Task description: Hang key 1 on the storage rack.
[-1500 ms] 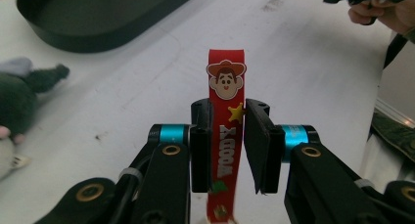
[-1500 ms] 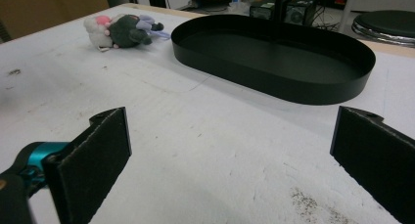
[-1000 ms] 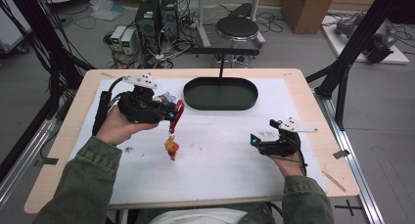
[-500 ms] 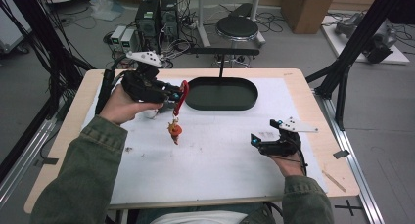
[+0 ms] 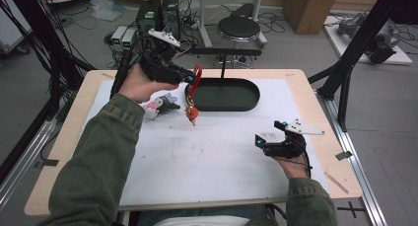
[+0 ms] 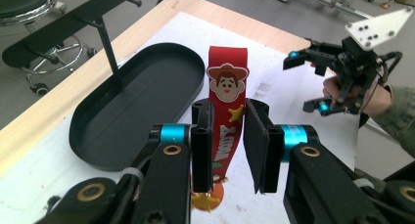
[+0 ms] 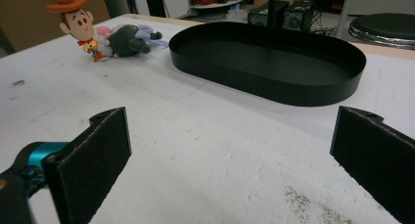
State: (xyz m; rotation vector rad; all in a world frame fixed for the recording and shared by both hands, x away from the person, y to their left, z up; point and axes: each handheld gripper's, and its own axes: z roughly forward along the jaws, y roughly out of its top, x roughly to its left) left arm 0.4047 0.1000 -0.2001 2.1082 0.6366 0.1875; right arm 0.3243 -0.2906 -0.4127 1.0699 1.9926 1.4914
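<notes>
My left gripper [image 5: 190, 79] is clamped on a red strap [image 6: 224, 116] above the table's far left, so the cowboy charm [image 5: 191, 112] dangles just beside the near-left rim of the black oval tray [image 5: 249, 100]. My right gripper [image 5: 260, 138] rests low near the right edge, jaws spread wide and empty. Between the two I see broad bare white mat [image 5: 207, 157]. A small plush toy [image 5: 160, 105] lies left of the charm. Beyond the table [image 5: 315, 95] stand a stool [image 5: 238, 27] and cabling.

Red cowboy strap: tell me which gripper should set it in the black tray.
Left. The left gripper already grips the red strap beside the black tray; the right gripper rests open, nearer the person.
</notes>
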